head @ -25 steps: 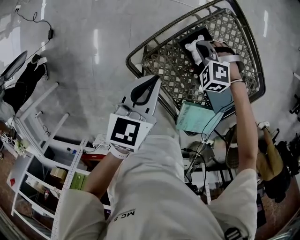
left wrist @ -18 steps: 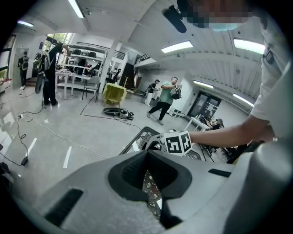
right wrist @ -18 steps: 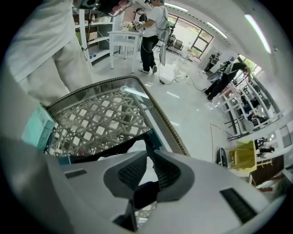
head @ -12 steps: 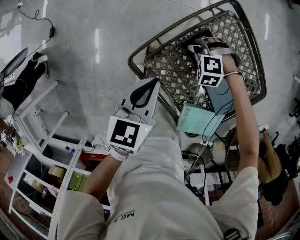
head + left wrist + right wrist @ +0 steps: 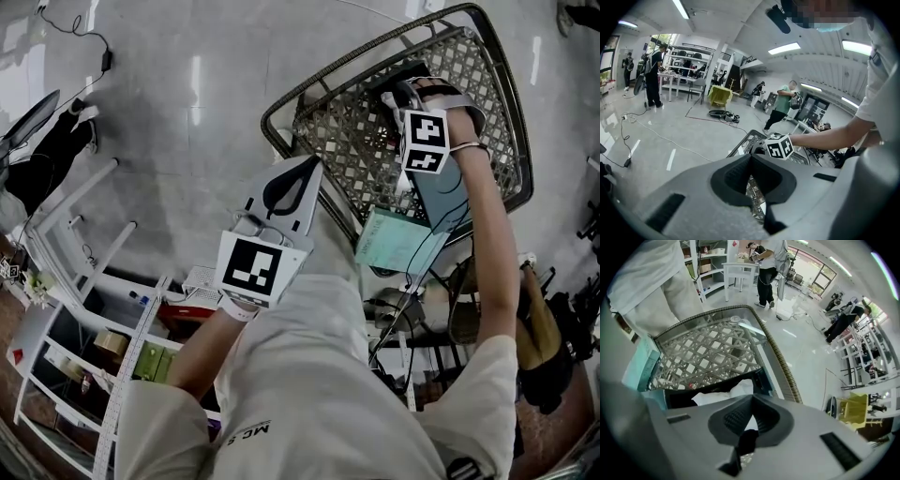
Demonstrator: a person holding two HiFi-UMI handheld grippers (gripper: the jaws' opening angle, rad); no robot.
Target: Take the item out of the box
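Observation:
A dark open box (image 5: 405, 73) (image 5: 712, 395) with teal sides stands on a lattice-topped table (image 5: 281, 105) (image 5: 708, 350). Crumpled white item (image 5: 725, 392) lies inside it. My right gripper (image 5: 394, 94) (image 5: 751, 401) reaches into the box, its jaws closed together with the white item pinched at their tips and showing through the gap behind them. In the head view the gripper hides the item. My left gripper (image 5: 307, 165) (image 5: 751, 157) hovers by the table's near rim, shut with nothing in it, pointing toward the right gripper's marker cube (image 5: 780, 146).
A teal flat piece (image 5: 394, 239) (image 5: 641, 367) hangs off the table's near edge. White shelving (image 5: 94, 281) stands at the lower left, bags and chairs (image 5: 534, 328) at the right. A cable (image 5: 70, 37) trails over the grey floor. People (image 5: 652, 70) stand far off.
The right gripper has sunk forward into the box, and the white item seen at its tip in the head view is now hidden behind it. The left gripper has barely shifted.

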